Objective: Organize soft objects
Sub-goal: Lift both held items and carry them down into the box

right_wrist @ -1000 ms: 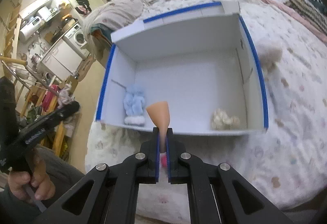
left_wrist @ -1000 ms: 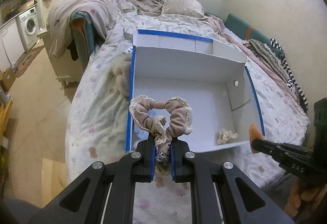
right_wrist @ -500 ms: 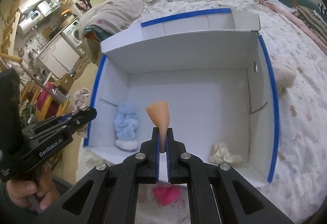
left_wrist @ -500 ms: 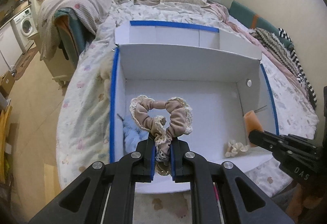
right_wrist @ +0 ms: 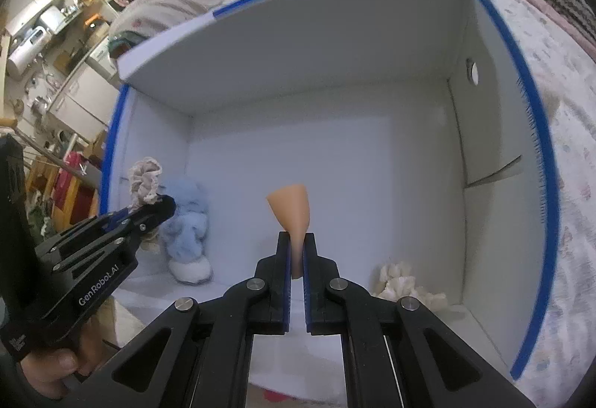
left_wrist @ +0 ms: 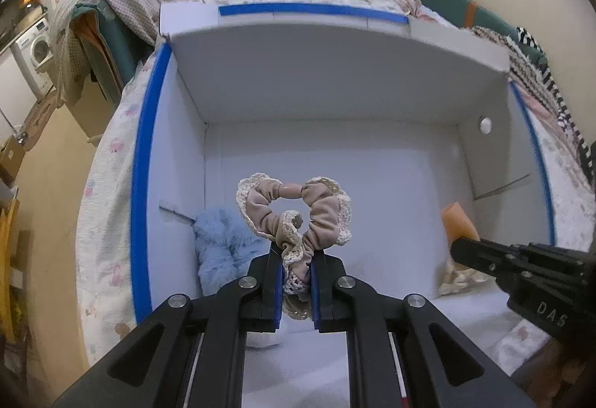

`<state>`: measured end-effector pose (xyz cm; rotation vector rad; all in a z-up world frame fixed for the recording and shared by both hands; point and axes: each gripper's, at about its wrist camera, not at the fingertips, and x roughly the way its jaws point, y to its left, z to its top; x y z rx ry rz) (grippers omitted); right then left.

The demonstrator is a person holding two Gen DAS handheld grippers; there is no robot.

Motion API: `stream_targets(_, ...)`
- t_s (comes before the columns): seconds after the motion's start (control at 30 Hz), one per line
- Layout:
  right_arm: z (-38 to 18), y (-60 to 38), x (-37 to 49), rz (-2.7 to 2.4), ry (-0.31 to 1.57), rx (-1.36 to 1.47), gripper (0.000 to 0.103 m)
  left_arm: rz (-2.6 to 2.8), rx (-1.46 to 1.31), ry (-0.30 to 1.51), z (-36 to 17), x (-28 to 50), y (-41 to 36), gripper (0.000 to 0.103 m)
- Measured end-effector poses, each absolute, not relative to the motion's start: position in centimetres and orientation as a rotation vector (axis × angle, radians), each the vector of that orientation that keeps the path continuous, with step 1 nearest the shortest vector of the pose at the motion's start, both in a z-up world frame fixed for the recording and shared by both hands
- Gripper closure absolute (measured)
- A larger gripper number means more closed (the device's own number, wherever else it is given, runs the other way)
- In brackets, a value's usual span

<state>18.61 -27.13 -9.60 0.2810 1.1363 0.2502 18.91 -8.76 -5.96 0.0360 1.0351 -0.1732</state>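
The left gripper is squeezing a tan scrunchie with lacy edges, holding it up over the white box on the bed. The right gripper is pinching a small orange sponge over the same box. A fluffy blue scrunchie and a cream scrunchie are lying on the box floor.

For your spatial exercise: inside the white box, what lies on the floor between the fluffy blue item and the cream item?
Nothing: between the fluffy blue item and the cream item, the right wrist view shows bare white box floor.
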Motion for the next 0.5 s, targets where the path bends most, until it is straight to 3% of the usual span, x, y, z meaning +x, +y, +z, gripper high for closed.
stream_targets(0.5,-12.7,-26.0,19.3,0.262,1.244,0.294,0.096,-0.186,0.059,1.088,-8.4,19.8,-9.9,0.092)
